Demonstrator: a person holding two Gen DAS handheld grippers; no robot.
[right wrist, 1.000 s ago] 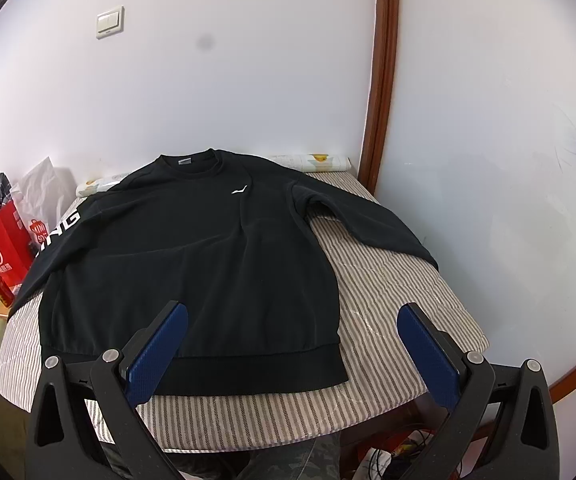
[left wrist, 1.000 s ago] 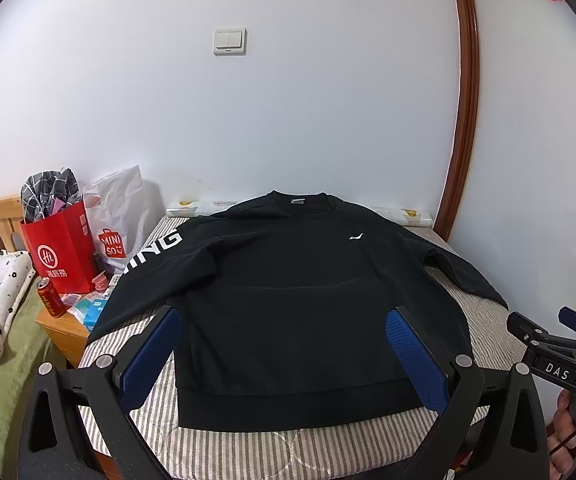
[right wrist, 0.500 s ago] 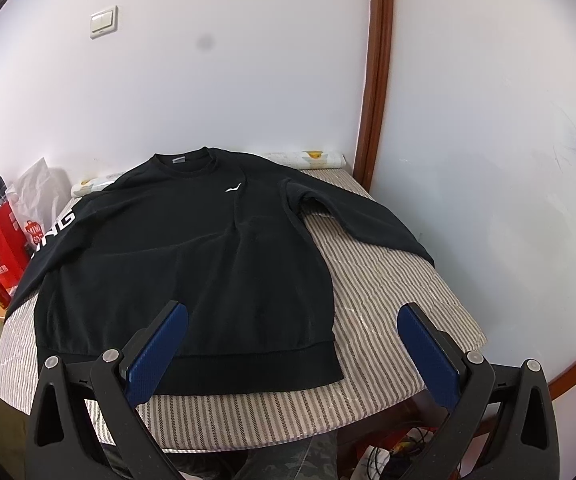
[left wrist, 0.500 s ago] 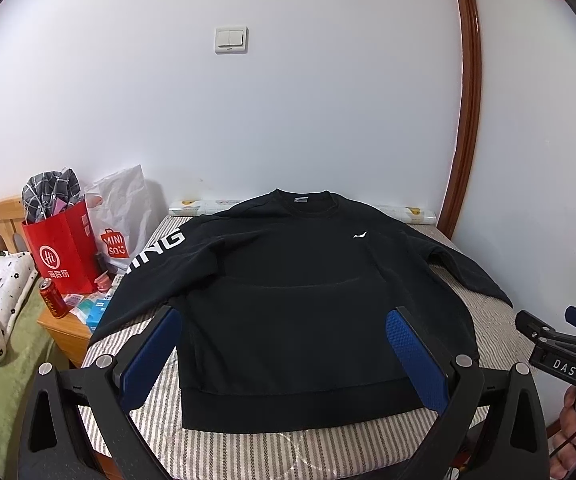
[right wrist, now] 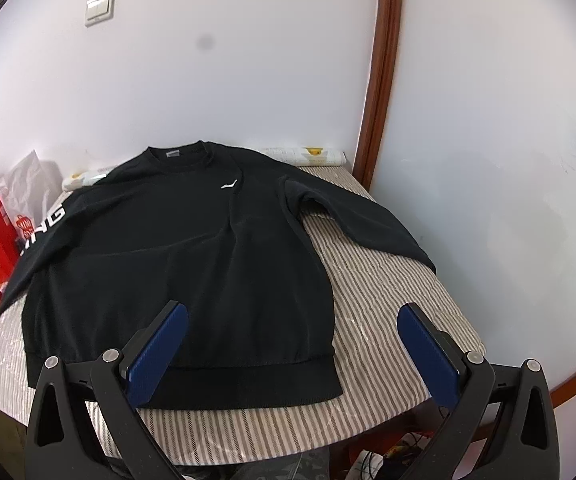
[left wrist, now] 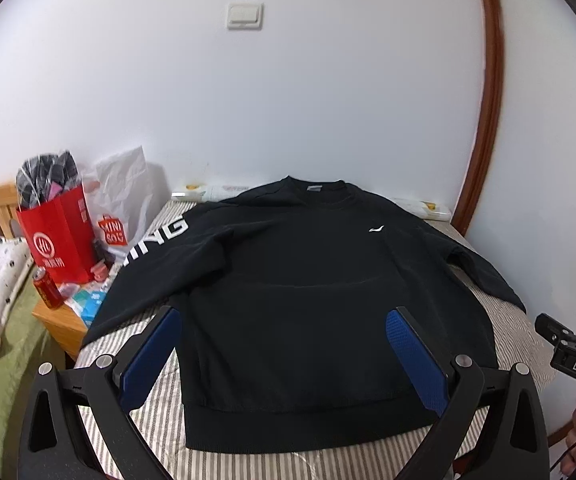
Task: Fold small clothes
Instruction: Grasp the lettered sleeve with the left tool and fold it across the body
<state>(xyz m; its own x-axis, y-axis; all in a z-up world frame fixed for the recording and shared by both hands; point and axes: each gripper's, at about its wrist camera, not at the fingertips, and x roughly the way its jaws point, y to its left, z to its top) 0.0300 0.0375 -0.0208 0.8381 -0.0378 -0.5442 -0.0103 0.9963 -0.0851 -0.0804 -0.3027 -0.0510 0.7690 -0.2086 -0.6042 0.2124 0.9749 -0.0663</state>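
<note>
A black long-sleeved sweatshirt [left wrist: 307,296] lies flat, front up, on a striped table [left wrist: 248,464], collar at the far side, both sleeves spread out. It also shows in the right wrist view [right wrist: 176,264]. My left gripper [left wrist: 284,320] is open and empty, hovering above the hem at the near edge. My right gripper [right wrist: 291,316] is open and empty, above the hem's right corner. The right gripper's tip shows at the edge of the left wrist view [left wrist: 567,344].
A red paper bag [left wrist: 58,240], a white bag [left wrist: 124,204] and a red can [left wrist: 48,288] stand on a wooden stand left of the table. White walls close behind and right; a brown trim [right wrist: 379,80] runs up the corner. Striped table [right wrist: 387,292] bare at the right.
Both grippers have drifted slightly; the view of the sweatshirt shifts a little. Jaws stay open and the sweatshirt has not moved.
</note>
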